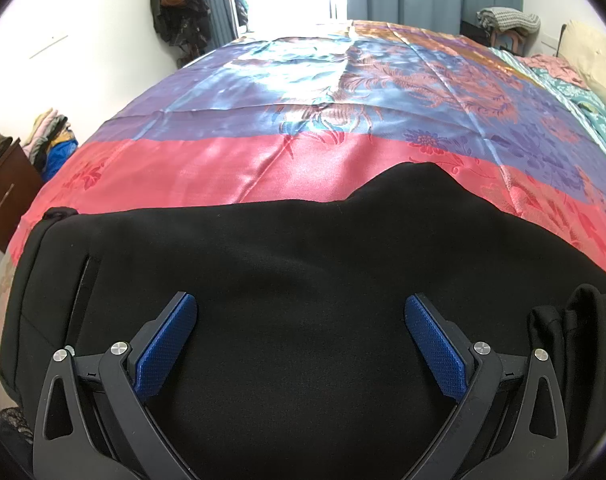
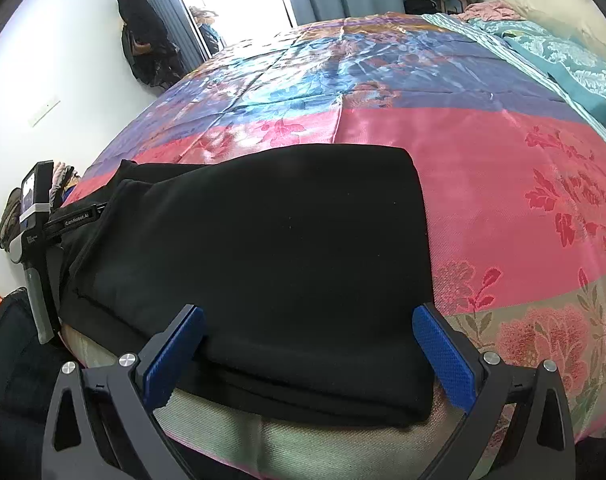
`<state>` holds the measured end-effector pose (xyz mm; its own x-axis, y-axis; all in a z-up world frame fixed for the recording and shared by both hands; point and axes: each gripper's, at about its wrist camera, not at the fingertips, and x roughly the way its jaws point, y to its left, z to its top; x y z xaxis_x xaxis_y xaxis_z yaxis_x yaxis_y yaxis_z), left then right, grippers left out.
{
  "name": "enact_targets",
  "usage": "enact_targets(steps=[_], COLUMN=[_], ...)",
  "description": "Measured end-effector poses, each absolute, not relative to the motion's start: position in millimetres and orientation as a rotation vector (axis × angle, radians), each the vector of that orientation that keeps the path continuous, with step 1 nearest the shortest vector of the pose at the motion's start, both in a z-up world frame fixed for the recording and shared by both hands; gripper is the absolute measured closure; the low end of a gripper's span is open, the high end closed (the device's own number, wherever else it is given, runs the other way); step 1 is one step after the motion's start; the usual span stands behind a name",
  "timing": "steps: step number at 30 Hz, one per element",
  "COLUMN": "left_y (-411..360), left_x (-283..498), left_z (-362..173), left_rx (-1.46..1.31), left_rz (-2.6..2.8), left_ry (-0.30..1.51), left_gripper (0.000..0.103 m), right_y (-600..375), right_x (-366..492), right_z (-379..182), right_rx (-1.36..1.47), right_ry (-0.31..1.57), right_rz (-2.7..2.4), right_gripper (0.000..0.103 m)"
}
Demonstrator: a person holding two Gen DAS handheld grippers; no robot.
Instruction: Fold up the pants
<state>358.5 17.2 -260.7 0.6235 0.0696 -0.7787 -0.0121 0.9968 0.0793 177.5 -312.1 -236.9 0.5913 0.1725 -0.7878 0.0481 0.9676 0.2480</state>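
Black pants [image 1: 287,280] lie flat on a bed near its front edge; in the right wrist view the pants [image 2: 263,248] show as a layered stack with a straight right edge. My left gripper [image 1: 301,308] is open and empty, its blue pads just above the cloth. My right gripper [image 2: 309,320] is open and empty, its jaws straddling the stack's near edge. The left gripper's body [image 2: 37,216] shows at the left of the right wrist view, over the pants' left part.
The bed has a shiny pink, blue and purple bedspread [image 1: 303,92]. A teal blanket and pillows [image 2: 563,52] lie at its far right. A brown dresser [image 1: 3,196] with piled clothes stands left. Curtains and a bright doorway are at the far end.
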Motion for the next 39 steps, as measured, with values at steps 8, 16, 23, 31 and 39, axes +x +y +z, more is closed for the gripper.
enact_targets(steps=[8,16,23,31,39], left_y=[17.1,17.0,16.9,16.9,17.0], left_x=[358.4,358.4,358.4,358.4,358.4], left_z=[-260.7,-260.7,-260.7,-260.9,-260.9], left_rx=[0.068,0.068,0.068,0.067,0.067], left_rz=[0.047,0.047,0.048,0.048,0.048], left_ry=[0.896,0.896,0.896,0.896,0.896], left_gripper=[0.000,0.000,0.000,0.000,0.000], right_y=[-309.9,-307.0,-306.0,-305.8,-305.9], right_x=[178.4,177.8,177.7,176.6,177.2], right_z=[-239.0,-240.7,-240.5,-240.1,-240.7], right_rx=[0.246,0.228,0.222,0.220,0.214], right_ry=[0.936,0.936,0.932,0.929,0.928], right_rz=[0.068,0.064,0.058,0.061,0.060], right_gripper=[0.000,0.000,0.000,0.000,0.000])
